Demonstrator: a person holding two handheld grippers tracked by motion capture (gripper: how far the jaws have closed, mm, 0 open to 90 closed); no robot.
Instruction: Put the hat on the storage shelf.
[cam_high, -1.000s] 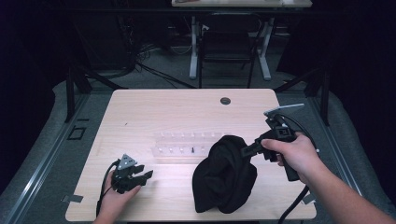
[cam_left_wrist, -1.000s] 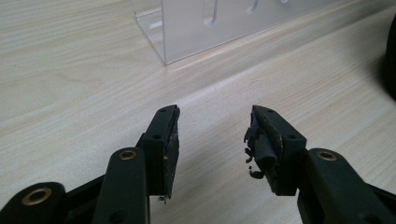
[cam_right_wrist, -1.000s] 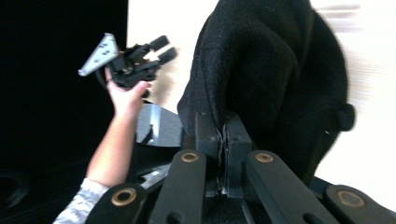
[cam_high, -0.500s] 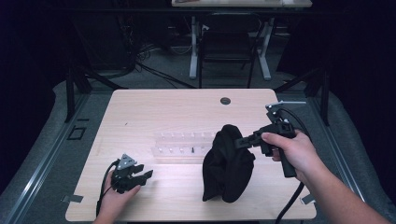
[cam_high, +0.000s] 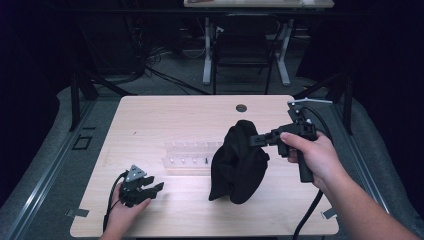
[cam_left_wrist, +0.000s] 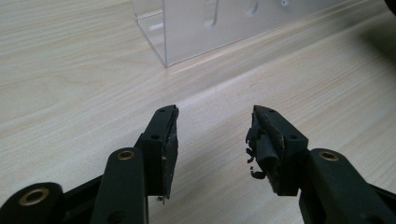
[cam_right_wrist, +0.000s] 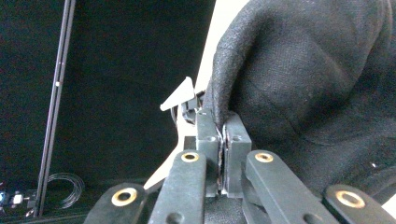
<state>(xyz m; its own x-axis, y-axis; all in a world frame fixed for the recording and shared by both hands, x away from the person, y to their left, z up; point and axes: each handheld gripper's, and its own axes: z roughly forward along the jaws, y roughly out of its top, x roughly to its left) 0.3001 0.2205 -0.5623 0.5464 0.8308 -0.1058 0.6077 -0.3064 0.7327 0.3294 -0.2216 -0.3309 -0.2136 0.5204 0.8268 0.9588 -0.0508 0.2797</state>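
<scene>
Right gripper sits right of centre in the high view, jaws pressed together on a fold of the black cloth. In the right gripper view the pads meet with only a thin edge of fabric between them, and the cloth bulks across the upper right of that frame. Cloth hangs from the pinch in a bunched, upright heap, its lower end on the table, just right of centre in the high view.

My right hand grips the handle, forearm running off the lower right corner; cable trails below it.

Left gripper rests at the lower left of the high view, well apart from the cloth, my left hand under it. Left gripper view: jaws stand apart, bare wood between them, nothing held. Right-hand pad shows frayed, torn rubber.

Clear acrylic rack lies on the table between the two grippers, just left of the cloth. Its corner shows at the top of the left gripper view, beyond the jaws.

Small dark round grommet near the table's far edge.
</scene>
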